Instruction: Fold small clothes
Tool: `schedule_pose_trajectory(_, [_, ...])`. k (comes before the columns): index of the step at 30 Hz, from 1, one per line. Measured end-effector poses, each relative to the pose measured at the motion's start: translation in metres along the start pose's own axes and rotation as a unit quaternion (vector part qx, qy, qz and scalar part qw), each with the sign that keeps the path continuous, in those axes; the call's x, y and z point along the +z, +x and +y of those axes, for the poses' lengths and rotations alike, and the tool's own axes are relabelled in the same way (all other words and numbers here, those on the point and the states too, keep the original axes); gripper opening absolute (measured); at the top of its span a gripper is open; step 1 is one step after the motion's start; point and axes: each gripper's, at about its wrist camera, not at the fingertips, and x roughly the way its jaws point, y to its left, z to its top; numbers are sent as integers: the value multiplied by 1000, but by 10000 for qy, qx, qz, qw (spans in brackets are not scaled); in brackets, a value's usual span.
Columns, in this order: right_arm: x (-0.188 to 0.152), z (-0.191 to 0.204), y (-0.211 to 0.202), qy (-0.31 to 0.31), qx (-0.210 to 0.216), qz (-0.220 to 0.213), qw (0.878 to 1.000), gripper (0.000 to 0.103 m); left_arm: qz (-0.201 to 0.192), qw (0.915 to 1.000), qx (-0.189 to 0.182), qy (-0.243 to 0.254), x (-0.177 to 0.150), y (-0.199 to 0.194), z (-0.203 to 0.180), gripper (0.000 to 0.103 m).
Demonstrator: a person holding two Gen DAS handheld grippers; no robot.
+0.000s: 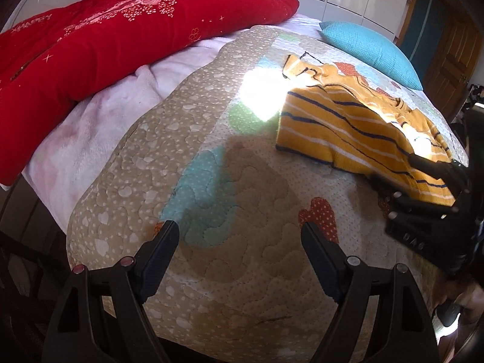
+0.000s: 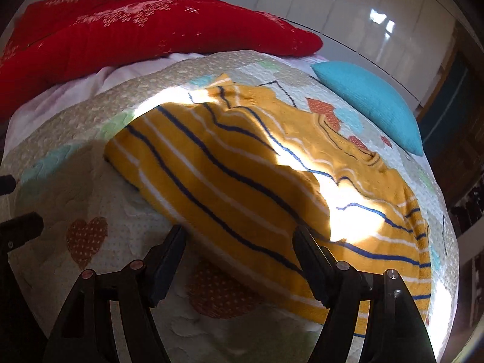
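A small yellow garment with navy and white stripes lies spread on the quilted bed cover. It also shows in the left wrist view, at the right. My right gripper is open, its fingers straddling the garment's near edge just above the cloth. My left gripper is open and empty over bare quilt, left of the garment. The right gripper's body shows at the right edge of the left wrist view.
A red blanket lies along the far left of the bed over a pale pink sheet. A turquoise pillow sits at the far right. White wardrobe doors stand behind. A bright sun patch crosses quilt and garment.
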Motion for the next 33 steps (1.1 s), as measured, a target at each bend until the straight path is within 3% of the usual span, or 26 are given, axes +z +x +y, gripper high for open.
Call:
schedule_pose_trajectory(2, [3,23,11,-307,-16,9,9995,73,-5,9999,1,-131,1,0,10,82])
schedule_pose_trajectory(6, [21,57,28,-798,-572,-164,9950,59,-8,9993,29,-362,3,2,28,82])
schedule_pose_trajectory(13, [66,90,69,-1243,-1168,-89,9853,56,114,9980,-72,-616,5,9,40,82])
schedule_pose_trajectory(15, [75,93,74,-1166,-1050,-66,9876,34,111,9981,-71,-607,4,6,40,82])
schedule_pose_trajectory(18, [81,93,72,-987,-880,-104,9912,18,80,9982,-53,-590,4,0,38,82])
schedule_pose_trajectory(22, [90,66,55,-255,-394,-242,9986,14,57,9986,-42,-524,3,-7,31,82])
schedule_pose_trajectory(26, [97,24,33,629,31,-436,9971,13,63,9992,-83,-387,2,-14,18,82])
schedule_pose_trajectory(30, [91,-42,4,1668,243,-726,9830,12,49,9998,-37,-185,0,-19,5,82])
schedule_pose_trajectory(33, [69,-102,-17,2403,149,-920,9662,12,65,9999,-57,-89,-1,-20,-5,82])
